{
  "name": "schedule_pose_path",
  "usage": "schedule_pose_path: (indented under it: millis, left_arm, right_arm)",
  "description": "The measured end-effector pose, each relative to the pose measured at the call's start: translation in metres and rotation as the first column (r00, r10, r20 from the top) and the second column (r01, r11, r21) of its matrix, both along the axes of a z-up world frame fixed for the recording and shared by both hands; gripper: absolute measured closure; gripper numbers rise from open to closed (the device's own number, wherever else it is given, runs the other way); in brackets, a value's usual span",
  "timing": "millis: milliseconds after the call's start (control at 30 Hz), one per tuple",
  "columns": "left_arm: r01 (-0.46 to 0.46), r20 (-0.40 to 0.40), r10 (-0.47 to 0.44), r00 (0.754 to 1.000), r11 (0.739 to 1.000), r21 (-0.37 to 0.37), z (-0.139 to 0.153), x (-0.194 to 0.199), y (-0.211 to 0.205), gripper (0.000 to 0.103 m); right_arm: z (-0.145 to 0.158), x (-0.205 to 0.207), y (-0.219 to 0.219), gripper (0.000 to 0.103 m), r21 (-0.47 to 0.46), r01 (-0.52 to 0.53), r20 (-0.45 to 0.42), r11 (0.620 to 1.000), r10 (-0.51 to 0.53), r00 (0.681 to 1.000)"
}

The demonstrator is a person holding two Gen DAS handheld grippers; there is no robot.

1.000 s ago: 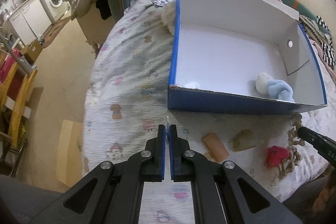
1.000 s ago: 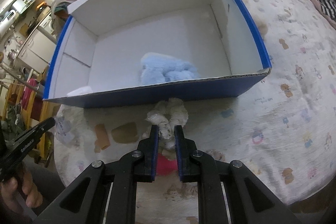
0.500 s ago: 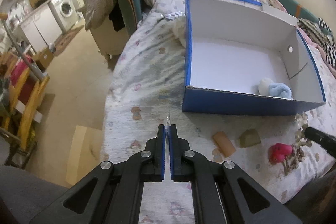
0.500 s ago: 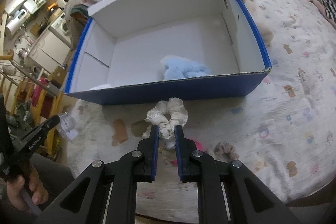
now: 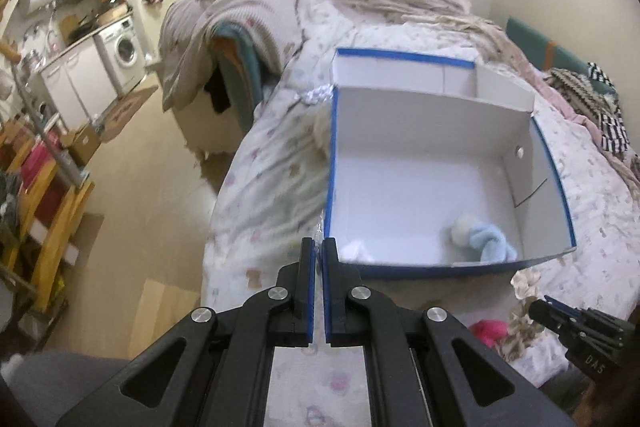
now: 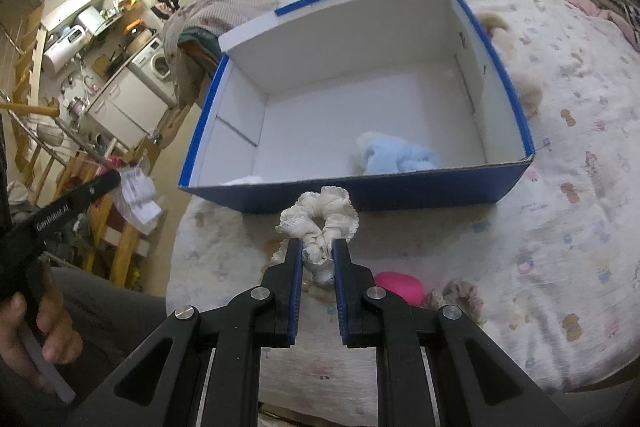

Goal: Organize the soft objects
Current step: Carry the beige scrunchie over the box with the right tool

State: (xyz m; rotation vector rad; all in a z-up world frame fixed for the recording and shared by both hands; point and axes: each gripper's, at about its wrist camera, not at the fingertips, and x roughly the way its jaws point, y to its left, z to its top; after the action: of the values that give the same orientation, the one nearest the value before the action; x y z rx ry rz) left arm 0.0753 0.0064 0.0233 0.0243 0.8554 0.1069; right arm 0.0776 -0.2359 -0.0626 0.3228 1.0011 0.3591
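White scrunchie (image 6: 320, 227) within right gripper (image 6: 317, 259)

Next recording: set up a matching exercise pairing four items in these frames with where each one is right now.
Items:
1. cream ruffled fabric scrunchie
2. light blue fluffy knotted toy
3. bright pink soft object
4. blue cardboard box with white interior

Places:
A. lying on the bedspread, below and right of the right hand-held gripper's fingertips
B. inside the box near its front wall
C. pinched in the right hand-held gripper
D. standing open on the printed bedspread

Pairs: 1-C, 2-B, 3-A, 4-D
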Motion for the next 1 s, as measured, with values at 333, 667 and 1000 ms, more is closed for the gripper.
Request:
schedule_pose_path:
  millis: [333,667,1000]
  left_arm:
    - [0.095,0.007,-0.095,0.995,0.995,-0.029,0.011,0.046,-0.019,0.1]
    - [0.136,0.015,-0.135,0.991,0.991,-0.009,0.014,0.079,-0.036,0.1]
    - [0.14,-0.021,-0.14,0.99,0.99,0.018,0.0,0.126,-0.049,0.1]
  right_arm:
    - [0.025,0.01,-0.01,0.087,-0.015,0.04,0.098,0.999,-0.039,0.994]
    - [0.046,0.045,-0.019,0.087,-0.009,0.044,0.136,0.999,-0.043,0.99]
    - [0.061,0.099,-0.006,0.087,-0.067,0.02,0.183,0.998,-0.007,0.983]
